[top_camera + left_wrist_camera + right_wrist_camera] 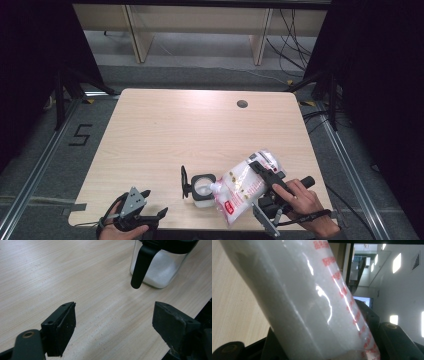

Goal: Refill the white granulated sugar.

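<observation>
One pouch (245, 186) of white granules and one clear jar (203, 192) with a black flip lid stand near the front edge of the tabletop (165, 135). The right gripper (265, 172) has its jaws clamped on the pouch, which is tilted so its spout sits at the jar's open mouth. The jar already contains white granules. The left gripper (147, 200) rests at the front left, jaws wide apart with nothing between them; the jar stands beyond them, well apart.

Pouch (312, 302) print blurred — jar (160, 267) top cut off.
</observation>
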Demonstrator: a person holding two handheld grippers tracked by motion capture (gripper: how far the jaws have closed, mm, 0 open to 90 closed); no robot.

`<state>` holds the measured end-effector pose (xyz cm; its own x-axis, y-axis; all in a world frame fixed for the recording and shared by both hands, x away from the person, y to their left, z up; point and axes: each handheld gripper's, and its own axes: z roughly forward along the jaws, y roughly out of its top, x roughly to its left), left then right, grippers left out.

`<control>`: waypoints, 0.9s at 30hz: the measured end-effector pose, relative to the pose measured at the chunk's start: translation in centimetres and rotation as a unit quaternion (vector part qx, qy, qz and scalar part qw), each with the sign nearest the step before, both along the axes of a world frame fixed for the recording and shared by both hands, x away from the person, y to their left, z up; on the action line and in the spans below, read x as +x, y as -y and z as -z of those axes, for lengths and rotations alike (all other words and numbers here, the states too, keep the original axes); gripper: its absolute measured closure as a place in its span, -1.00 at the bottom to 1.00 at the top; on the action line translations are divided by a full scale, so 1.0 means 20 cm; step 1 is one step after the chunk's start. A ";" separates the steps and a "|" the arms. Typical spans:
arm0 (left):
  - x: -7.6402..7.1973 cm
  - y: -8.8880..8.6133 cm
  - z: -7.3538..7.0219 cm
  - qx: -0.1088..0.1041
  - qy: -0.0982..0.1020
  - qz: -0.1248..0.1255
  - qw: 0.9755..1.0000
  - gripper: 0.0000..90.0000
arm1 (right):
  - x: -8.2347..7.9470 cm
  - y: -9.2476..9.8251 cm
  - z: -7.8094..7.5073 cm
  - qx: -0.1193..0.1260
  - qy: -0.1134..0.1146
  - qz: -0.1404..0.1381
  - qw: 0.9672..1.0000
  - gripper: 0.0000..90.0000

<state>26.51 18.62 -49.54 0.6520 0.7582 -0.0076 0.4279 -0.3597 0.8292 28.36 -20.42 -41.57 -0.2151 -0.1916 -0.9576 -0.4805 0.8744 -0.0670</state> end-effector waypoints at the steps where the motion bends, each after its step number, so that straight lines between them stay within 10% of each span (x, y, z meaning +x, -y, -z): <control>1: -0.01 0.00 0.00 -0.005 -0.004 -0.003 1.000 -0.59 | 0.00 0.00 0.00 0.000 -0.001 0.000 1.000 0.11; 27: 0.00 0.00 0.00 0.001 -0.001 -0.002 1.000 -0.59 | 0.00 0.01 0.00 0.014 -0.009 0.009 1.000 0.11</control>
